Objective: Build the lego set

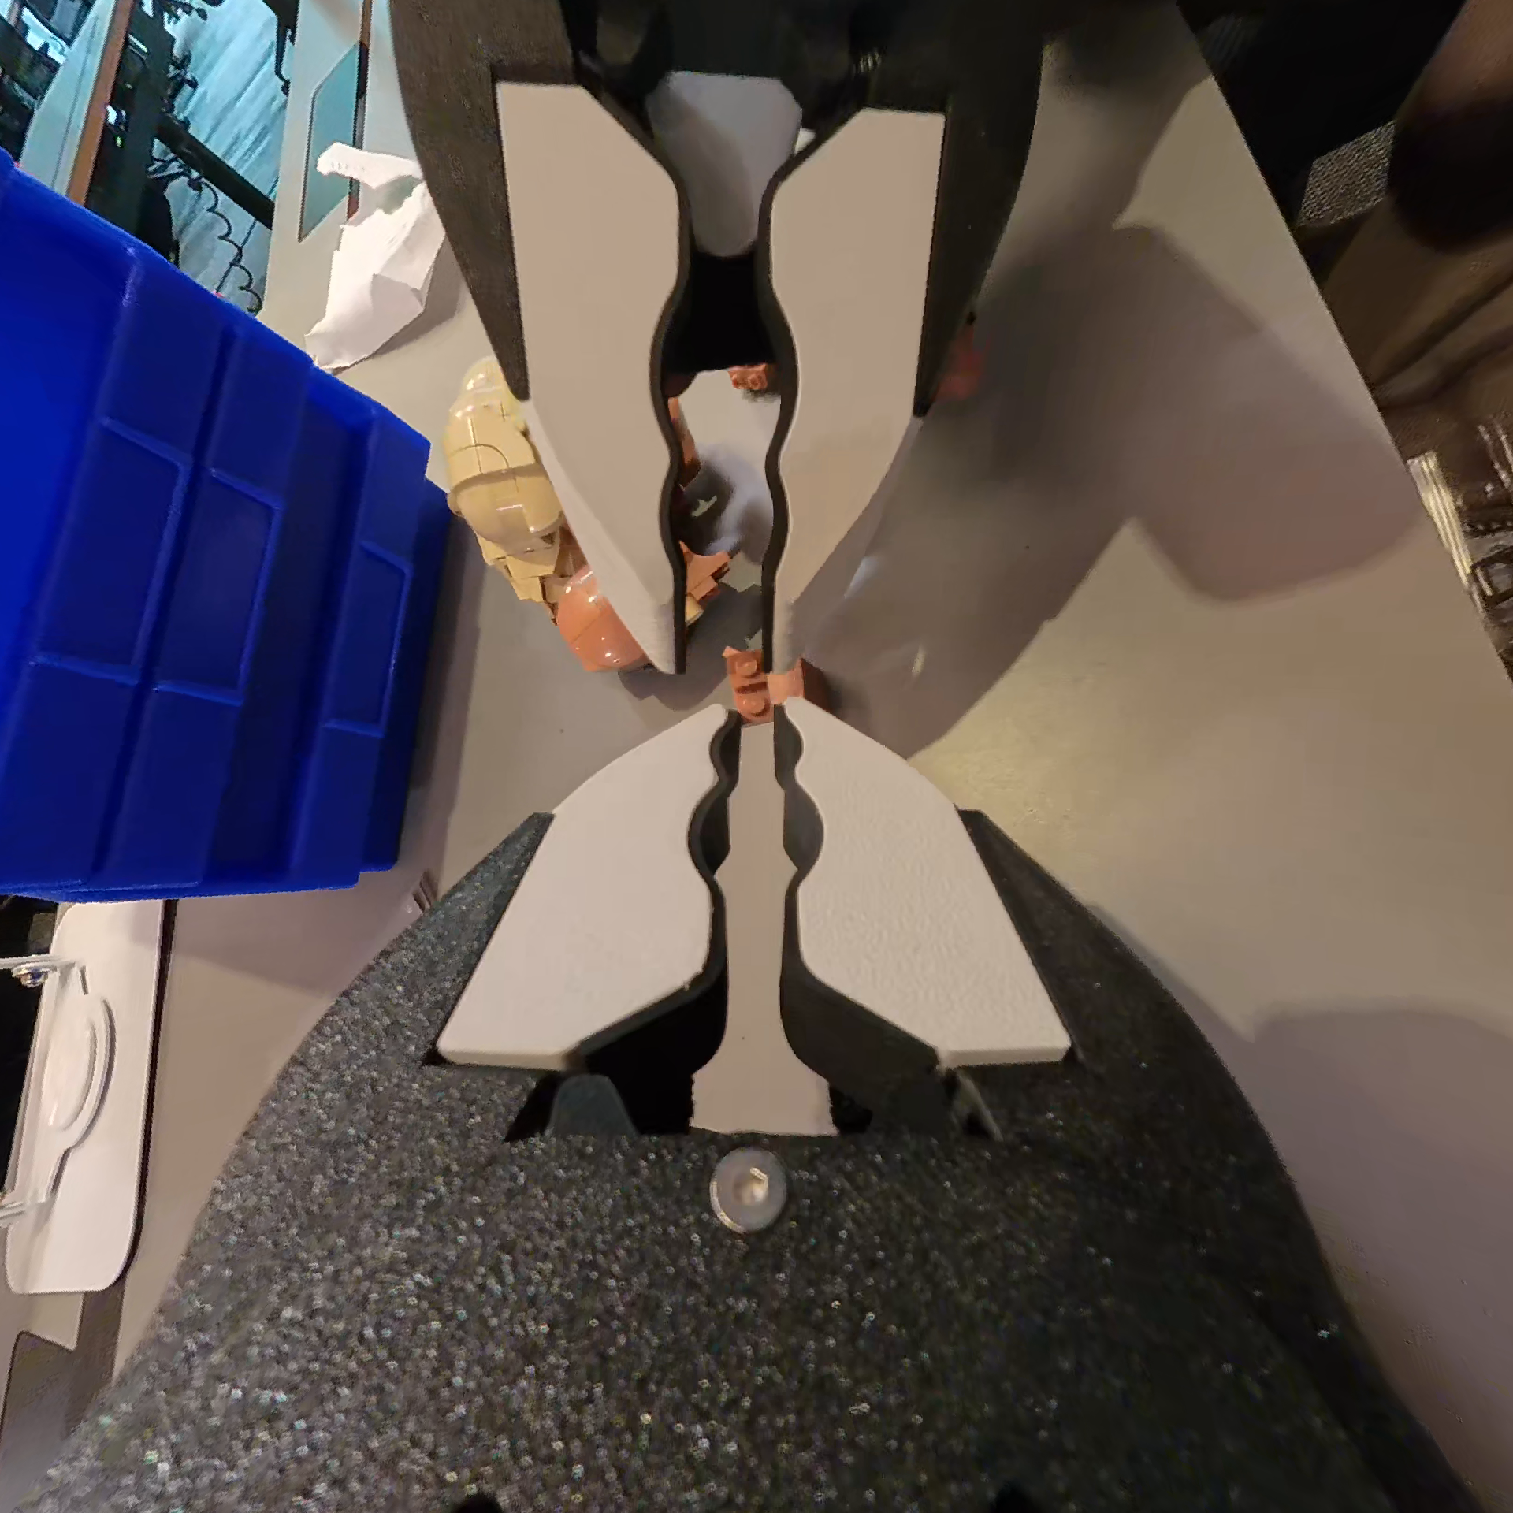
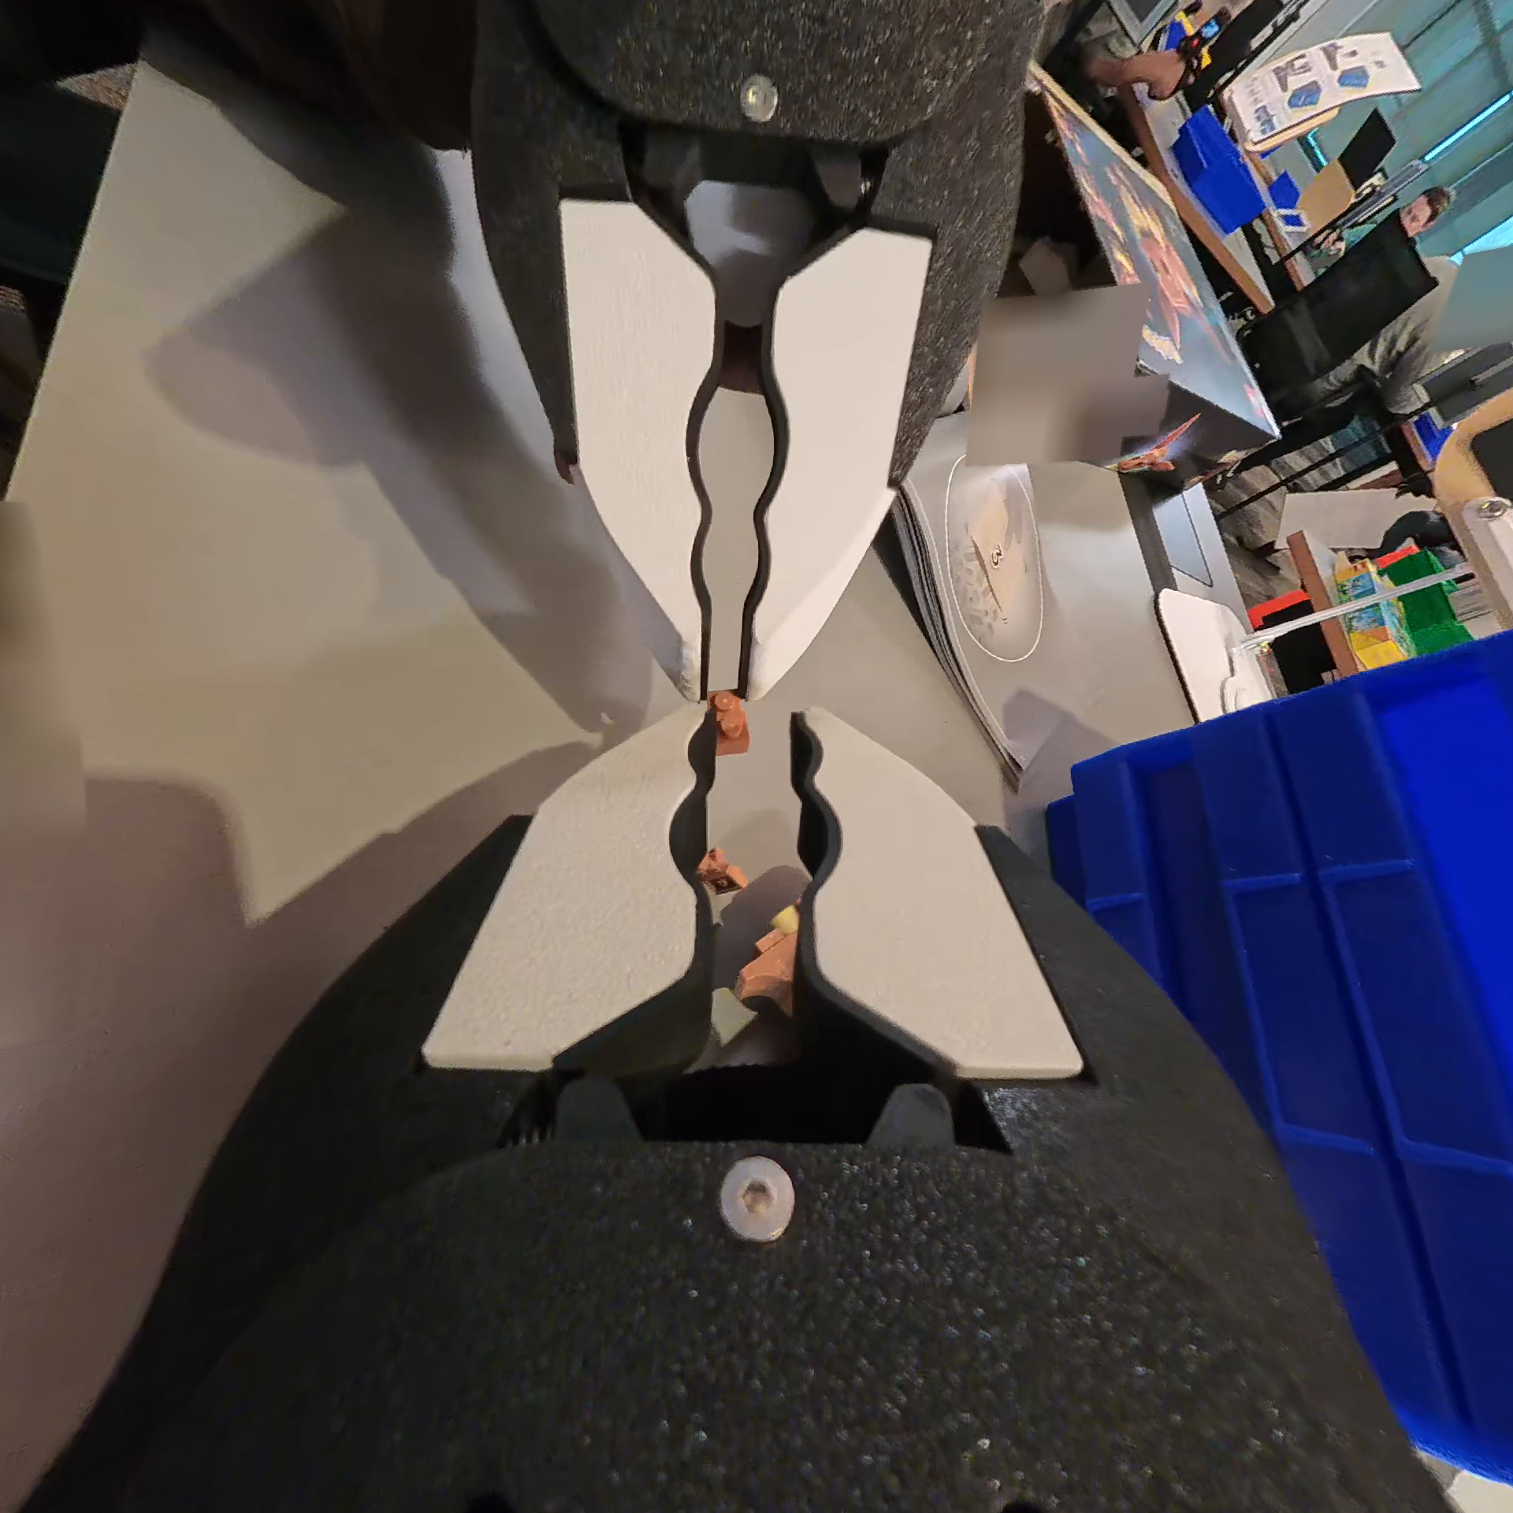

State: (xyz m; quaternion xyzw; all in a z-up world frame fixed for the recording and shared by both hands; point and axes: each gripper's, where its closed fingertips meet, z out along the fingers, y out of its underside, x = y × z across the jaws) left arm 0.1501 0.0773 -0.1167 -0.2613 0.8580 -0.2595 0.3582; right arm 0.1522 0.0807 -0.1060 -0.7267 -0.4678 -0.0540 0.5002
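Note:
My left gripper (image 1: 757, 716) is shut on a small brown lego piece (image 1: 749, 696), held above the grey table. My right gripper (image 1: 724, 663) faces it tip to tip from the far side, with its jaws apart. One of its fingertips (image 1: 782, 655) touches a lighter part beside the piece. In the right wrist view, the right gripper (image 2: 751, 720) is open and the brown piece (image 2: 729, 729) rests against its left finger. The left gripper (image 2: 724, 692) pinches that piece from above. A partly built tan and brown lego model (image 1: 503, 499) lies on the table behind the right gripper.
A blue bin (image 1: 180, 573) stands at the left, and shows in the right wrist view (image 2: 1310, 1023). Loose brown pieces (image 2: 770, 958) lie under the right gripper. An instruction booklet (image 2: 1023, 589) and a lego box (image 2: 1162, 270) lie beyond. A white bag (image 1: 377, 262) lies at the back.

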